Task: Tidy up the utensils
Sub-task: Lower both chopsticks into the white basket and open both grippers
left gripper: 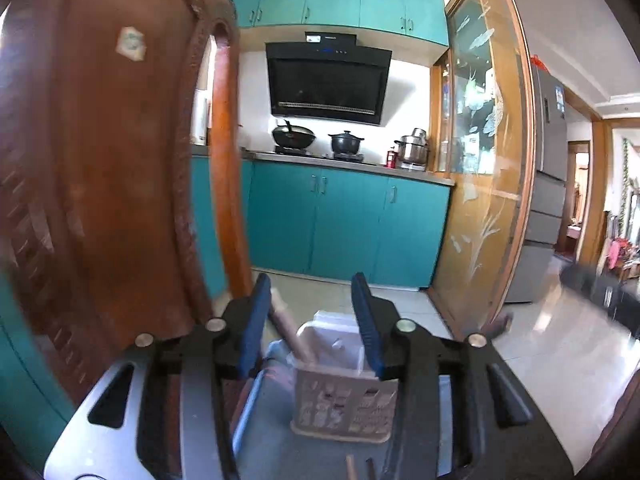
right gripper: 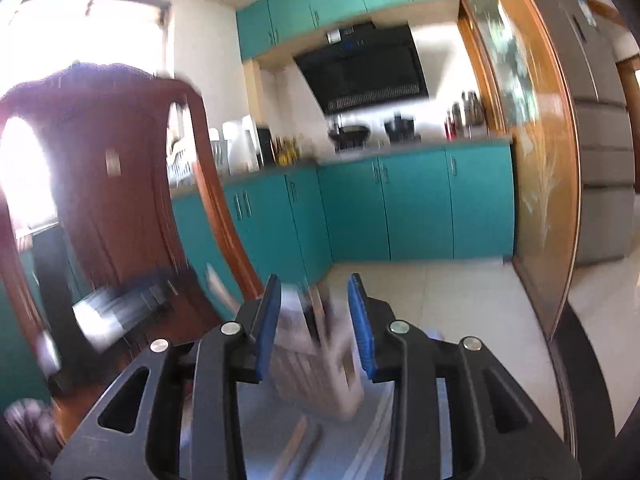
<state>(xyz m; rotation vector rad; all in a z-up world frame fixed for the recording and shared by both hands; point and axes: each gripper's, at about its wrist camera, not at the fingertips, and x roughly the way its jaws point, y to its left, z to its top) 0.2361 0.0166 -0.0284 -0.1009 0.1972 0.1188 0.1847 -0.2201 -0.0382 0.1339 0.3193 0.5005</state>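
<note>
A beige perforated utensil holder stands on a grey-blue tray. A pale wooden-handled utensil leans in its left side. My left gripper is open just above the holder, its blue pads apart and empty. Two chopstick-like ends lie on the tray near the bottom edge. In the blurred right wrist view the same holder sits below my right gripper, which is open and empty. Utensils stick up from it, and sticks lie on the tray.
A dark wooden chair back stands close on the left, also in the right wrist view. Teal kitchen cabinets, a stove with pots and a glass sliding door lie beyond. The left gripper's body shows blurred at left.
</note>
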